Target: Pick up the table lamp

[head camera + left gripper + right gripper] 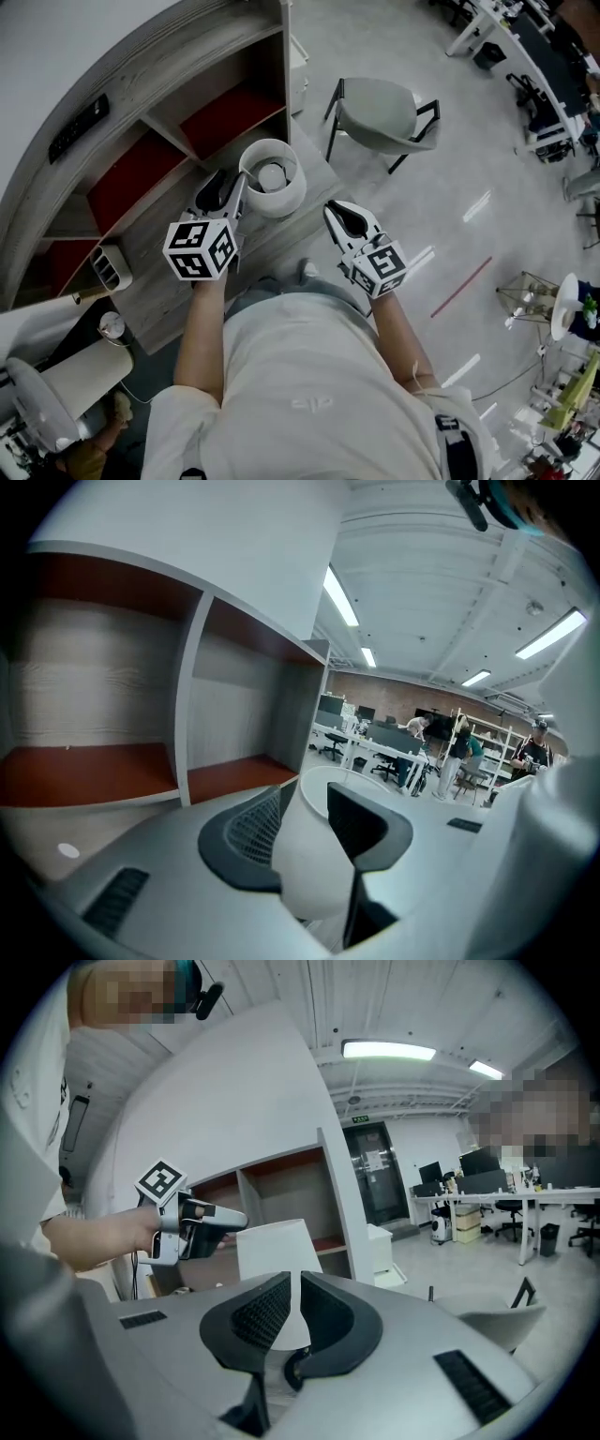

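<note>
The table lamp (pixel 272 176) has a white drum shade and stands on the wooden top of a shelf unit (pixel 173 291). My left gripper (pixel 225 195) is at the shade's left side with its jaws spread wide. In the left gripper view the shade (pixel 314 864) fills the space between the open jaws of that gripper (pixel 305 794), and I cannot see the pads pressing on it. My right gripper (pixel 339 216) hangs to the lamp's right, shut and empty. In the right gripper view the shade (pixel 272 1246) shows beyond the closed jaws (pixel 295 1283), with the left gripper (pixel 211 1222) at its upper left edge.
The curved shelf unit has red-backed compartments (pixel 141 169) behind the lamp. A grey chair (pixel 380 114) stands on the floor to the right. A white fan (pixel 37 403) and small items sit at the lower left. Desks and people are far off (pixel 450 747).
</note>
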The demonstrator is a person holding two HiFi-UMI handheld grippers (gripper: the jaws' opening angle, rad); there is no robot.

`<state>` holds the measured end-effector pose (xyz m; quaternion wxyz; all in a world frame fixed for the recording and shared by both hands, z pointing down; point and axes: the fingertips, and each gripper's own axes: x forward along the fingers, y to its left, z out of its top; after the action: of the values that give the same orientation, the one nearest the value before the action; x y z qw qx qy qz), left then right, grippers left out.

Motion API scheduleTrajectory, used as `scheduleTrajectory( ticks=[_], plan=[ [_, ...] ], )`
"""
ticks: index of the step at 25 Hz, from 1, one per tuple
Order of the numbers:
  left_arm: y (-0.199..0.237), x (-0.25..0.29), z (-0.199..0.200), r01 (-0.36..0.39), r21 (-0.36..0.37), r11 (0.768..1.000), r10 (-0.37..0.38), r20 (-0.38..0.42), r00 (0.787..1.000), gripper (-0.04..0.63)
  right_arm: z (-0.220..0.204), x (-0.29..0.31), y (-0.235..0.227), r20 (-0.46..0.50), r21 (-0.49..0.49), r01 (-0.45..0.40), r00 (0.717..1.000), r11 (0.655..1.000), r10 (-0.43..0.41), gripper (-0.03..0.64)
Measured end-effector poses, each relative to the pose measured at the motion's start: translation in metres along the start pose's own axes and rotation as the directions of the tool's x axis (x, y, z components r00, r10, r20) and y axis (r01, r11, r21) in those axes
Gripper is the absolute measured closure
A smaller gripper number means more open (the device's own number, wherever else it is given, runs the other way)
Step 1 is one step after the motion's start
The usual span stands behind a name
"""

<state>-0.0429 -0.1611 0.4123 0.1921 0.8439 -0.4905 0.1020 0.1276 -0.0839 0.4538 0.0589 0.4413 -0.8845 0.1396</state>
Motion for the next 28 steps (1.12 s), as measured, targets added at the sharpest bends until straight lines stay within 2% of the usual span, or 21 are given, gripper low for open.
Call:
scheduleTrajectory(
  ticks=[5,10,14,19,21,28],
  plan=[
    [0.001,0.024,0.007,0.019,0.073,0.997,-0.016,-0.043,0.999,0.437,-0.003,-0.002,0.001,0.004,0.01,0.049,0.999,0.999,-0.049,0.569],
    [-0.003,0.042,0.008,0.048,0.097,0.994,-0.04,-0.083,0.996,0.436,-0.003,-0.005,-0.001,0.004,0.014,0.085,0.996,0.996,-0.085,0.571],
    [-0.001,0.052,0.002,0.028,0.132,0.991,-0.011,-0.13,0.991,0.434,-0.004,-0.007,-0.002,0.0,0.015,0.1,0.995,0.995,-0.1,0.57],
    [-0.004,0.054,0.0,0.041,0.123,0.992,-0.023,-0.147,0.989,0.447,-0.004,-0.007,-0.004,-0.005,0.017,0.104,0.995,0.994,-0.104,0.571],
    [-0.008,0.053,0.0,0.057,0.124,0.991,-0.038,-0.151,0.988,0.503,-0.005,-0.006,-0.004,-0.008,0.018,0.101,0.995,0.995,-0.101,0.569],
    [-0.004,0.047,-0.002,0.051,0.123,0.991,-0.032,-0.15,0.988,0.511,-0.007,-0.001,-0.005,-0.016,0.019,0.086,0.996,0.996,-0.086,0.57]
  ],
)
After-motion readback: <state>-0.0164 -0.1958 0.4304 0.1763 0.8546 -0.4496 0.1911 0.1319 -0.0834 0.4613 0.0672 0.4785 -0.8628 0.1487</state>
